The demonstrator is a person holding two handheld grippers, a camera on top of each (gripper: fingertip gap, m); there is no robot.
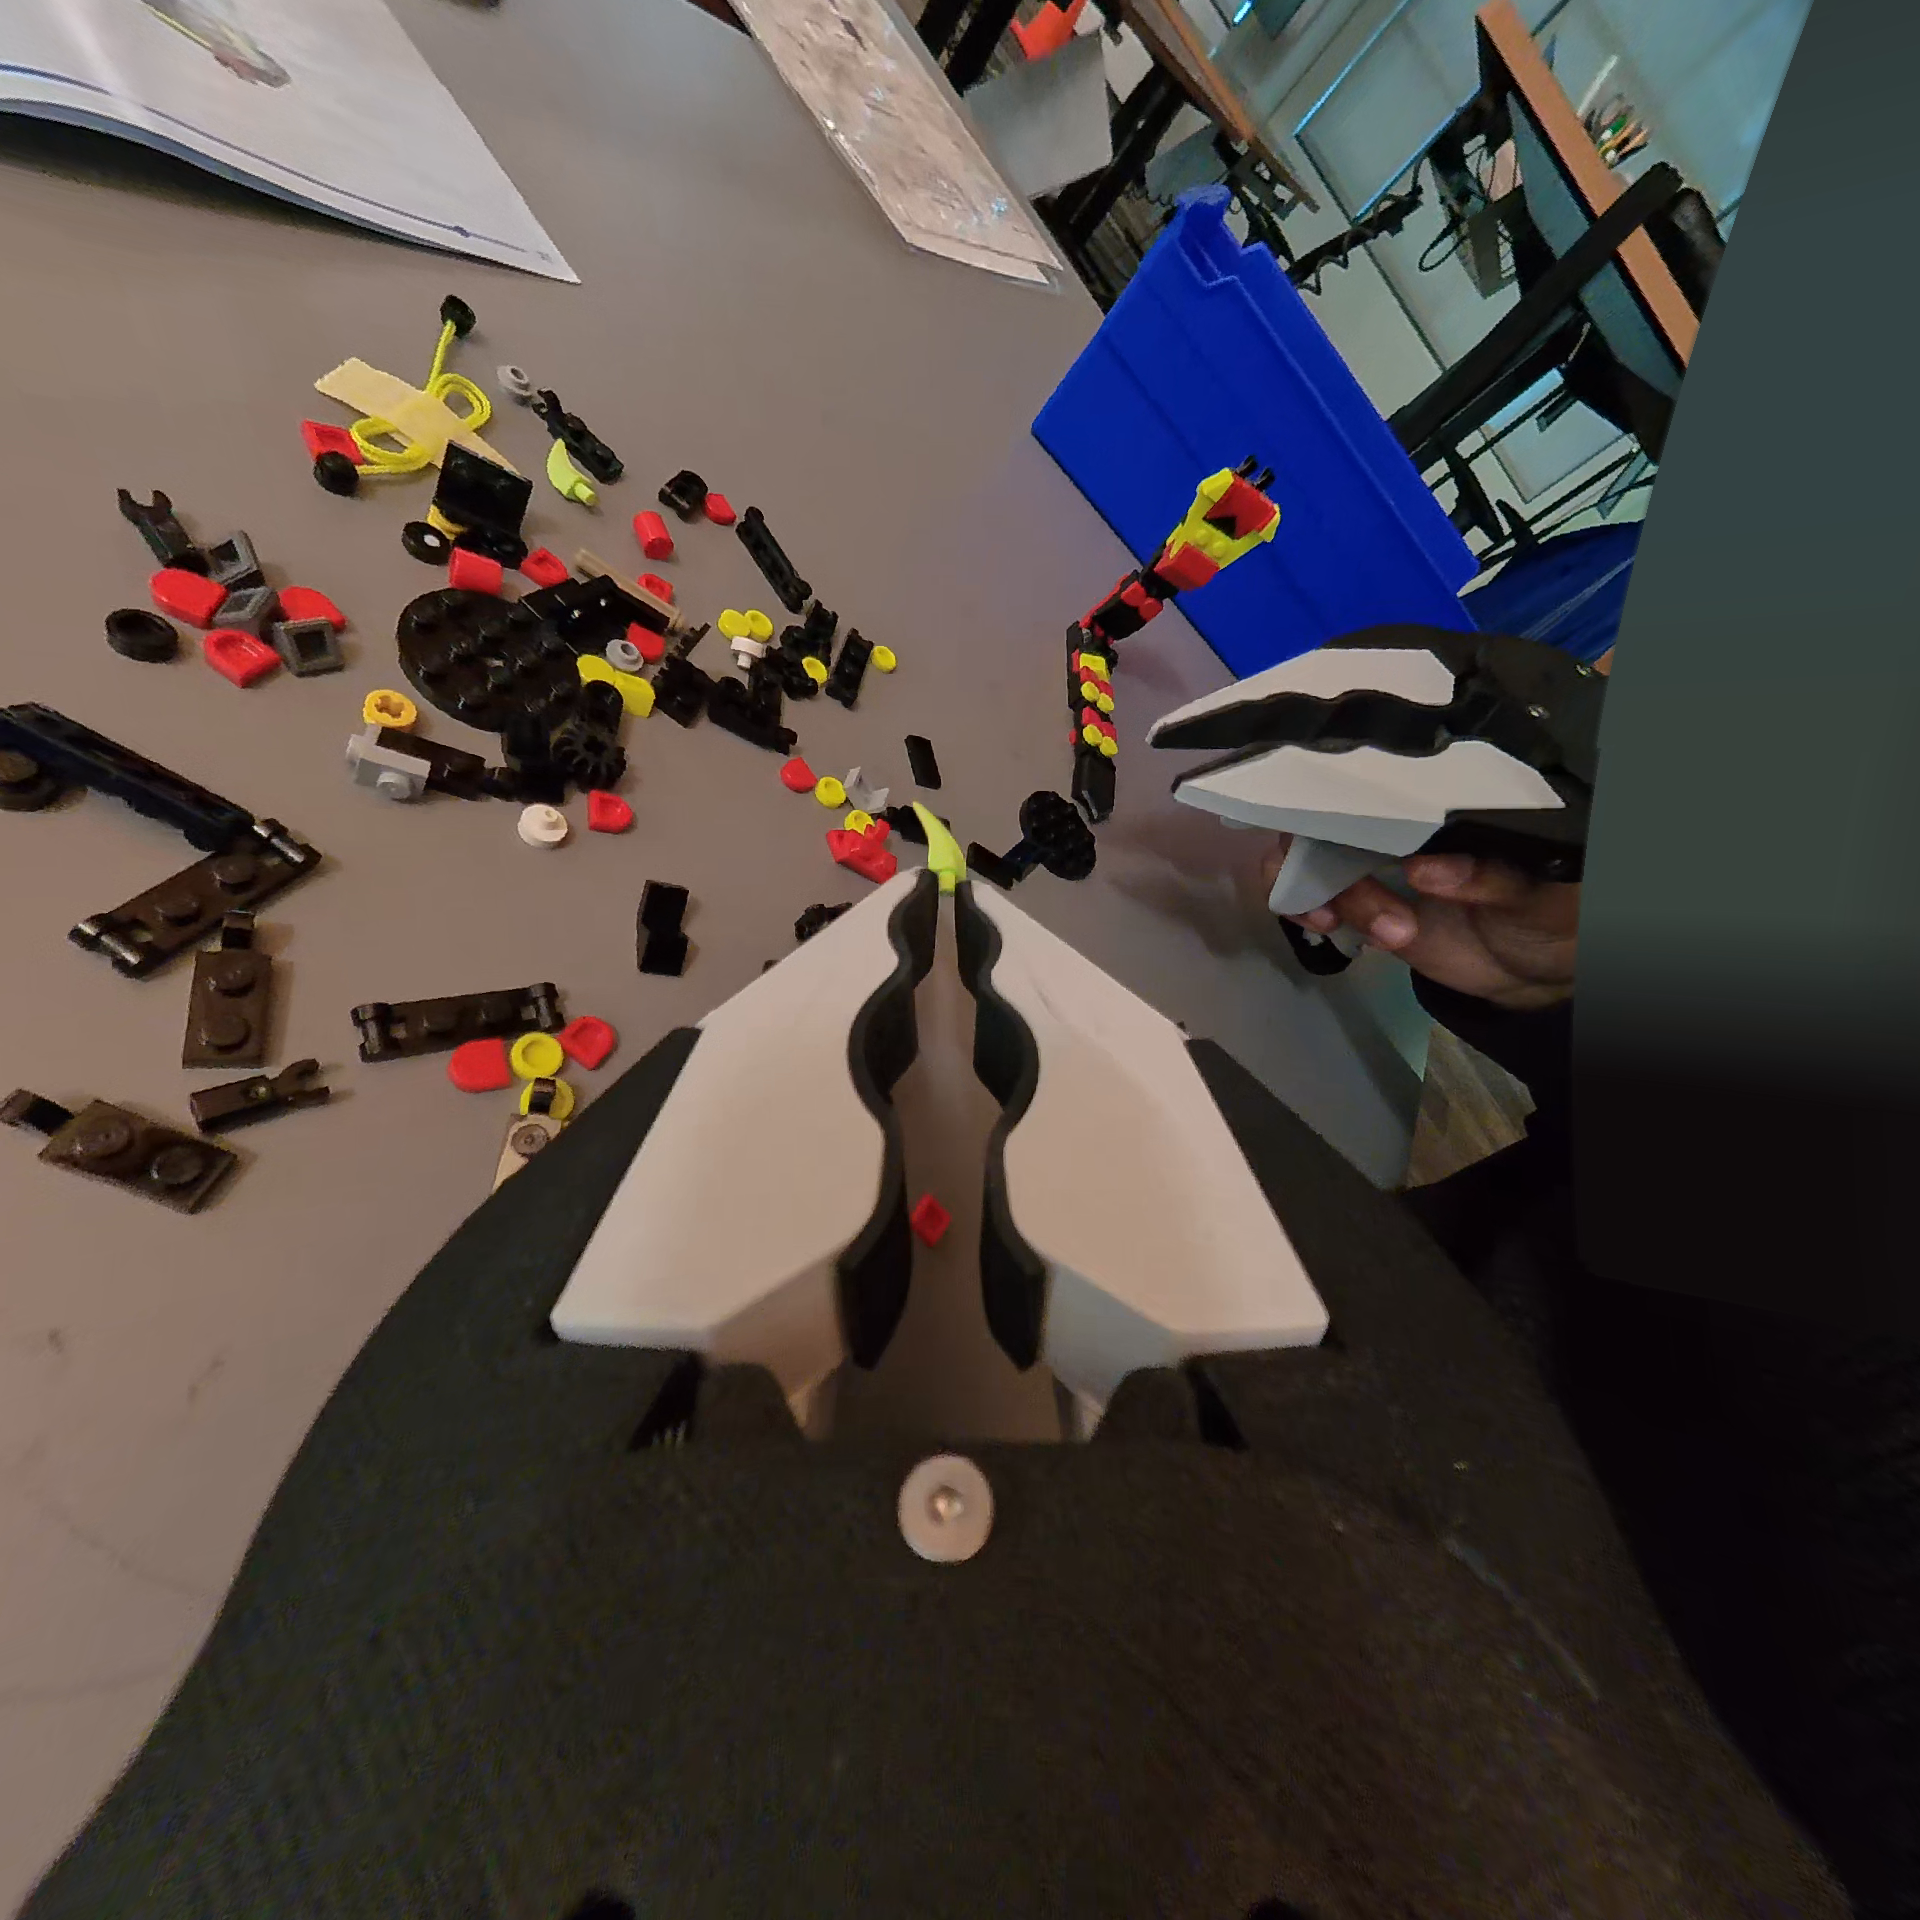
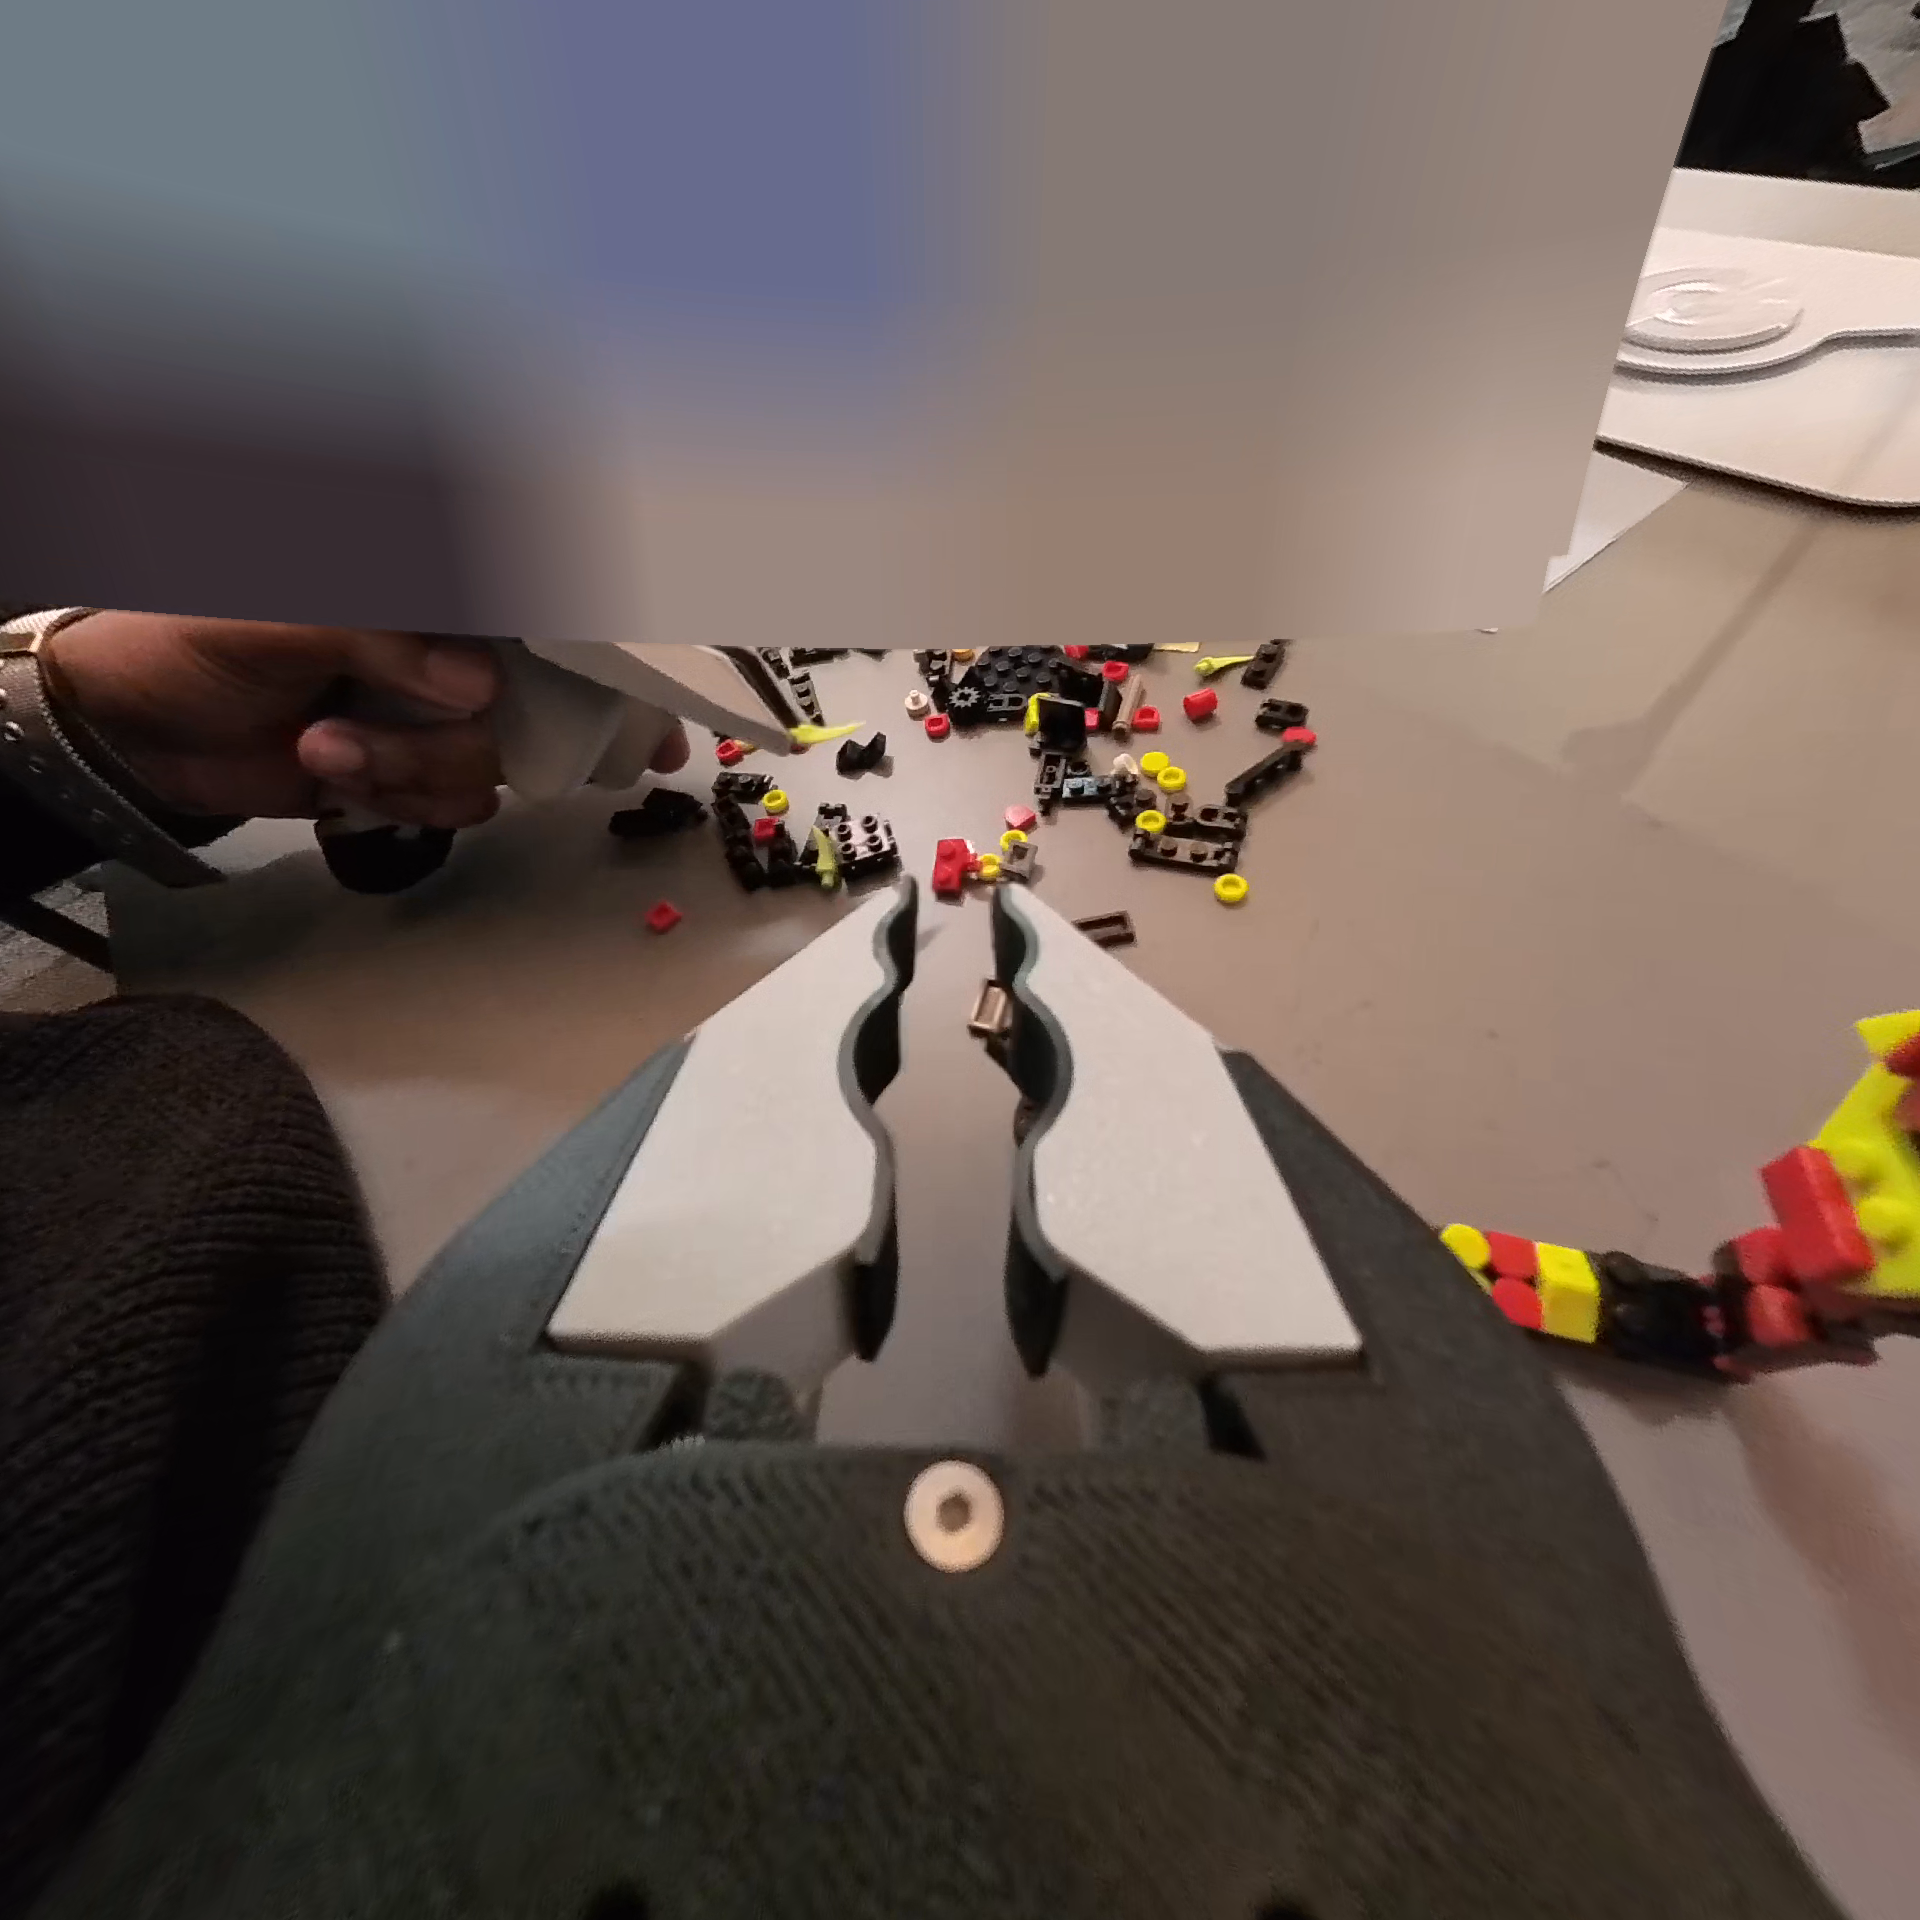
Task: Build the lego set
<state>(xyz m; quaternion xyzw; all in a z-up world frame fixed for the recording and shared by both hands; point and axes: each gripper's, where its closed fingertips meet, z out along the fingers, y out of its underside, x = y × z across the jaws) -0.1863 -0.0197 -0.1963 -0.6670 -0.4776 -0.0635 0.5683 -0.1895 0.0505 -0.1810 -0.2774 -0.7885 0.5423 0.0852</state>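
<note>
Left claw (image 1: 943,883) pinching lime horn piece (image 1: 943,844), right claw (image 2: 954,902) parted, loose bricks (image 1: 582,665) beyond

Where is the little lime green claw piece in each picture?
Left wrist view: the lime green claw piece sits mid-picture, pinched at the tips of the left tool.
Right wrist view: it pokes out of that same tool, left of middle.
Shared landmark: the red, yellow and black lego chain.

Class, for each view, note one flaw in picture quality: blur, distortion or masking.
Left wrist view: wide-angle bending curves the table edge; a flat dark patch covers the right side. Right wrist view: a smooth patch masks the top; the model at right looks soft.
</note>
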